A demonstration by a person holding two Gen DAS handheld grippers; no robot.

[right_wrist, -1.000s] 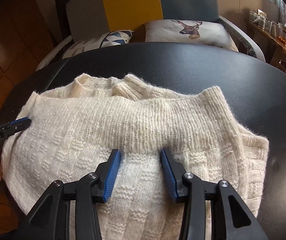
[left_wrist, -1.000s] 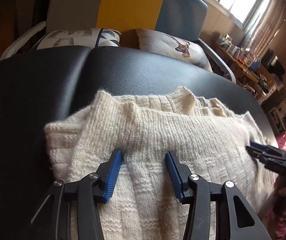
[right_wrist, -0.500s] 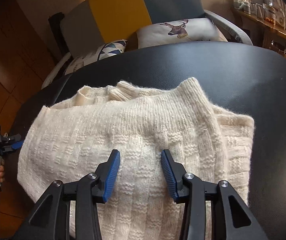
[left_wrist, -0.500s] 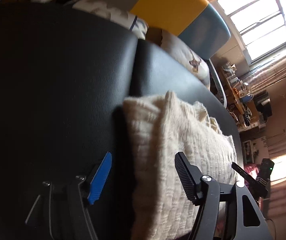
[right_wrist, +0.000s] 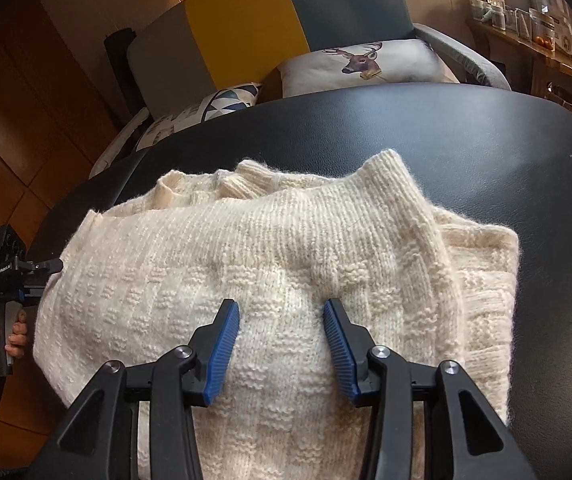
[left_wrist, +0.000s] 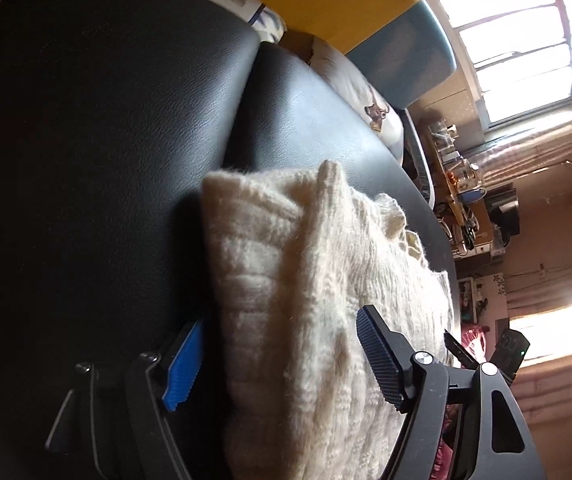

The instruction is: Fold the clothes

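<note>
Cream knit sweater lies folded in a thick bundle on the black leather surface, its ribbed collar end toward the sofa cushions, the deer-print cushion beyond the far edge. The right gripper hangs over the sweater's near middle, its blue-padded fingers spread apart with knit showing between them, gripping nothing. The left gripper is rolled sideways at the sweater's left edge, jaws wide, one finger low beside the leather and the other above the knit, so the folded edge sits between them unclamped. In the right wrist view a hand grips the left gripper's handle beside the sweater's left end.
</note>
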